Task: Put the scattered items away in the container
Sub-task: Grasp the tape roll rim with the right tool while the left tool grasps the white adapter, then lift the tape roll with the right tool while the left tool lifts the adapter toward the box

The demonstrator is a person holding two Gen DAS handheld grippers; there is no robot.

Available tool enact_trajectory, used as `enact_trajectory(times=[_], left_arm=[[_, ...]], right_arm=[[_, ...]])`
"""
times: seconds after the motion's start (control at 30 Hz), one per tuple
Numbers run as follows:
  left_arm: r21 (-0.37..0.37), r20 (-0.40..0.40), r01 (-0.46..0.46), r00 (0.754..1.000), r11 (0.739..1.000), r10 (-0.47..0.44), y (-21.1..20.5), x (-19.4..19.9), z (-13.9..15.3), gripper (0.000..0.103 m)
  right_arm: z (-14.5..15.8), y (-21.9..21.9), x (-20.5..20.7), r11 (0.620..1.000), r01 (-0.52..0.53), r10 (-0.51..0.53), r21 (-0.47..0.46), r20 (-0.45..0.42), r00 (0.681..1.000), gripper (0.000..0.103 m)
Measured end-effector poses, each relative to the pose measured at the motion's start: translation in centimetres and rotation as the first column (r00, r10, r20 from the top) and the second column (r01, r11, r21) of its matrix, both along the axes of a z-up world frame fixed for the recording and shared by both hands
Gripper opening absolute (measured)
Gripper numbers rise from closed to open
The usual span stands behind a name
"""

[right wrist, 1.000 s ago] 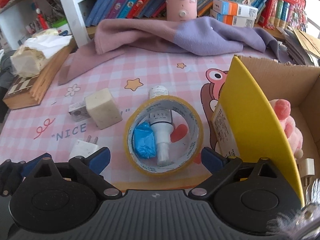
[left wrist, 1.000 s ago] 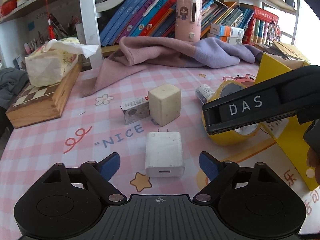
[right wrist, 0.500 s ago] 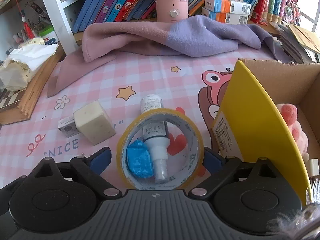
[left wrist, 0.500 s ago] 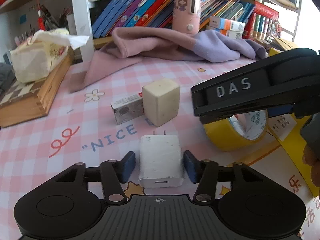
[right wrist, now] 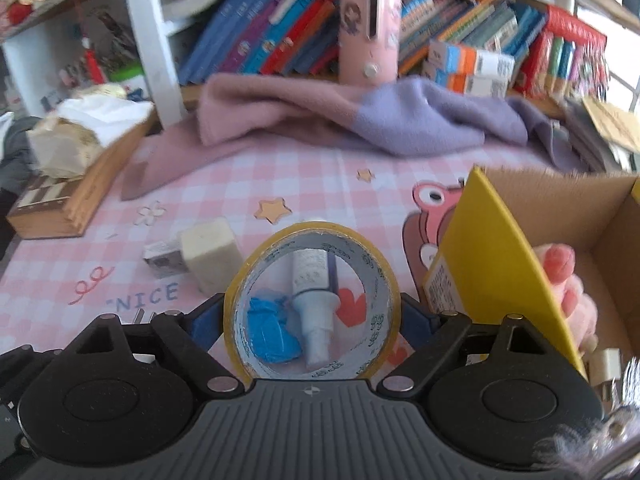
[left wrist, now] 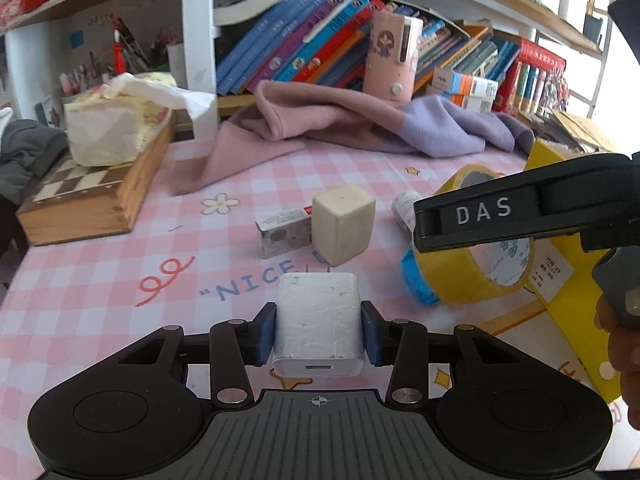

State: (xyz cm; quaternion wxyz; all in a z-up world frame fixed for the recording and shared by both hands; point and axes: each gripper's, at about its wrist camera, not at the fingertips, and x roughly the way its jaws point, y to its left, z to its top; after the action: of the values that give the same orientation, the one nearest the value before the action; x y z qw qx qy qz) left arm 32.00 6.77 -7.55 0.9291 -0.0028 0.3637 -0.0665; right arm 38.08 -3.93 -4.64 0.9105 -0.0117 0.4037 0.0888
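A white charger sits between the blue pads of my left gripper, whose jaws are closing and press on both its sides. My right gripper is closing too, its pads against a yellow tape roll that is tipped up off the pink checked cloth. Through the roll's hole I see a white bottle and a blue wad. A cream block and a small grey box lie beyond the charger. The cardboard box with a yellow flap stands to the right and holds a pink plush toy.
A wooden chess box with a tissue pack on top sits at the left. A pink and purple cloth is heaped along the back, below a shelf of books and a pink device. A hand shows at the right edge.
My left jaws have closed from wide apart onto the charger. My right jaws have narrowed around the tape roll, which has tipped up from lying flat.
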Motion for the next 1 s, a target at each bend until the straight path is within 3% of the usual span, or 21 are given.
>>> enact_trajectory(times=[0.6, 1.0], left_arm=[[-0.012, 0.092, -0.046, 0.995, 0.999, 0.047, 0.8, -8.4, 4.4, 0.042], [-0.058, 0.125, -0.040, 0.991, 0.997, 0.047, 0.7, -16.1, 7.6, 0.042]], right_arm=[[3.7, -1.5, -8.2, 0.993, -0.107, 0.103, 0.052, 0.070, 0.992, 0.087], [5.4, -4.9, -16.4, 0.982, -0.187, 0.182, 0.036, 0.118, 0.976, 0.087]])
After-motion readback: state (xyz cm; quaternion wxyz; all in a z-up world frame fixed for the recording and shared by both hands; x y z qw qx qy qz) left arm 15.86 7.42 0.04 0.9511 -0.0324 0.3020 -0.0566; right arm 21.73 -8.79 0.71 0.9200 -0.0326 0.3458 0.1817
